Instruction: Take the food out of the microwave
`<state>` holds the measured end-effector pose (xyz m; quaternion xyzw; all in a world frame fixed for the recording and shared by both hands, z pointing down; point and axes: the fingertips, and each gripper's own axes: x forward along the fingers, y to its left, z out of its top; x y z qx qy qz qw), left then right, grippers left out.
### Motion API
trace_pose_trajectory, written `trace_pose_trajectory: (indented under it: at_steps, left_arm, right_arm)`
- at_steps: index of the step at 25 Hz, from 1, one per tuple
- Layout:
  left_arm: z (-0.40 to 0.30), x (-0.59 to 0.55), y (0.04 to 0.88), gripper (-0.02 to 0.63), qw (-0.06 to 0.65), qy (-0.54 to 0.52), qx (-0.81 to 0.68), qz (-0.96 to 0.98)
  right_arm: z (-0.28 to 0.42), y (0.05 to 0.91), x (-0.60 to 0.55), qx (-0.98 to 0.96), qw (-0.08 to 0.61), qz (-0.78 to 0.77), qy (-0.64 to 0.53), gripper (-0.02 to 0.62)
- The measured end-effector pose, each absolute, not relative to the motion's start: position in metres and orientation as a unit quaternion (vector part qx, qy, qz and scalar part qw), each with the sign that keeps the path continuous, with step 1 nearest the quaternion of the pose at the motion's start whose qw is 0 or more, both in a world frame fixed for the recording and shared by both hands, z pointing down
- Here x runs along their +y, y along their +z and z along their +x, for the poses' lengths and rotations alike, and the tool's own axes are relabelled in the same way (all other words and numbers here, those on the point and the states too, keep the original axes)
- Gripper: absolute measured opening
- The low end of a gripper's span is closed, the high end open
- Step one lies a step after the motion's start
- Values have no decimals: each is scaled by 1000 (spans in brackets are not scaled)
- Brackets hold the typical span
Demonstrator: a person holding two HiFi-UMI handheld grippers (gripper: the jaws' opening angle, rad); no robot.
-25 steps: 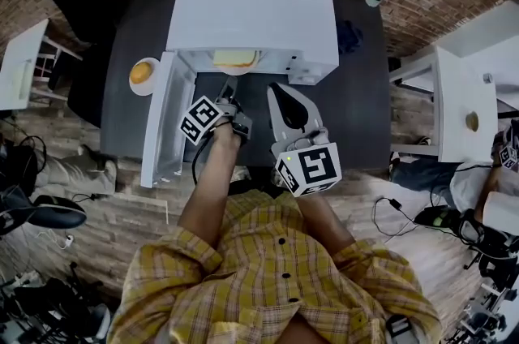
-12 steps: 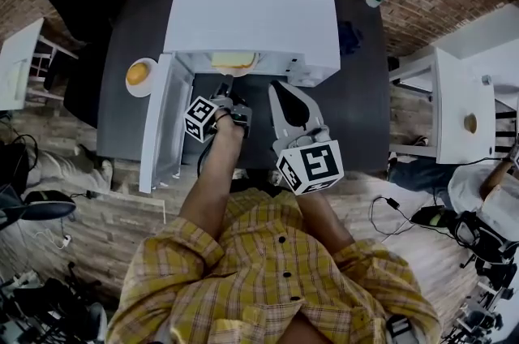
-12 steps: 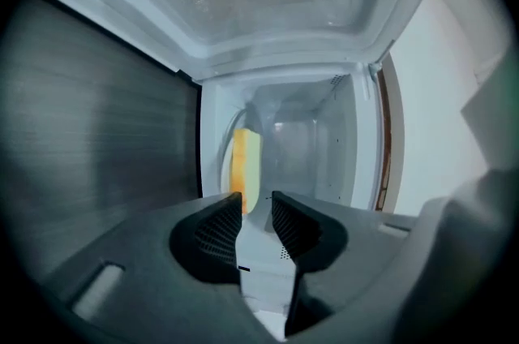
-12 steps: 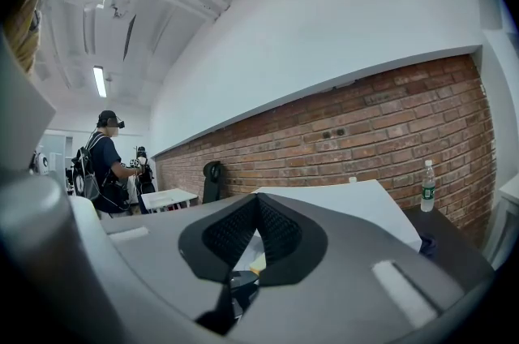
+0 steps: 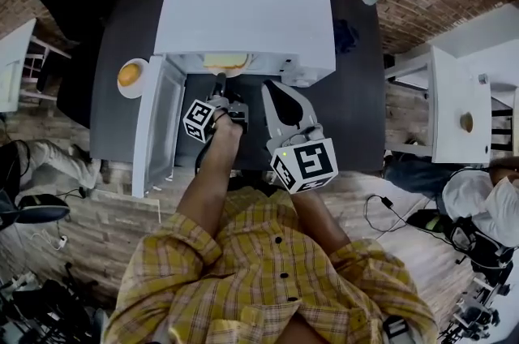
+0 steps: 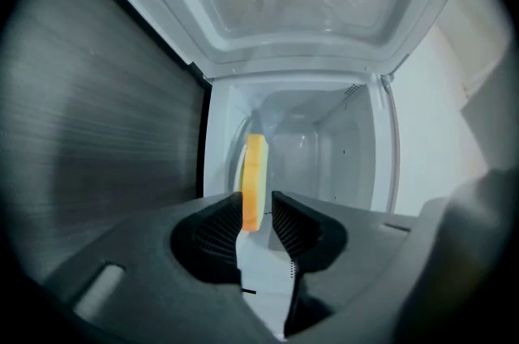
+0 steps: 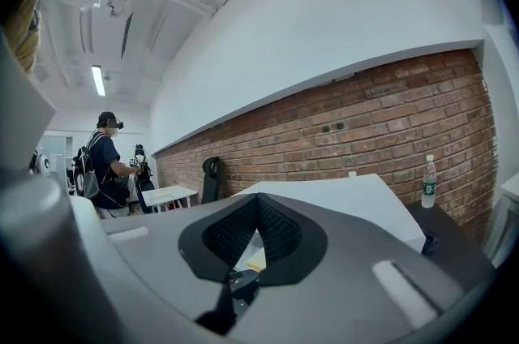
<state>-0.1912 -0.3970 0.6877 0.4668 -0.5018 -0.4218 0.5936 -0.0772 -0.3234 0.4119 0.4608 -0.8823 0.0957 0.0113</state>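
- Two small changes show in the head view against one second ago: the left gripper has come a little closer to the opening of the microwave, and the whole scene sits a bit more to the left in the picture.
- The food, a yellow piece, lies at the same place as before, just inside the open front of the microwave, not yet taken out.
- The door stays swung open to the left. The right gripper stays in front of the right part of the microwave, above the dark table and apart from the food.
- Only the left gripper view shows the grip. The jaws are drawn narrow onto the near edge of the food, which is seen edge-on, with the white inside of the microwave behind it. The head view shows only that the tip reaches the food.
- The right gripper view shows its own jaws meeting at the tips with nothing held. Through the notch under the tips, a bit of white and a bit of yellow are visible.
- That view also gives the brick wall, a bottle at the right and a standing person far at the left.
- The head view alone shows a small plate with something round and orange on it, on the table just left of the door.
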Motion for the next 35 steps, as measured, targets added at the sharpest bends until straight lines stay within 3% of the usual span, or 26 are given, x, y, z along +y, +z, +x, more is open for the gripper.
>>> trace_pose_trajectory:
  at_steps: [22,33,35]
  left_arm:
    - [-186,-411,710,121,590,-431,-509,455]
    - [-187,-418,715,90,589,-422,-516,456]
    - [-186,-419,715,60,589,-417,-520,457]
  right_arm:
    - [-67,423,-326,-880,28,463,100,3]
    - [-63,425,-322,-878,32,467,99,3]
    - [-62,426,-323,-878,33,467,100,3]
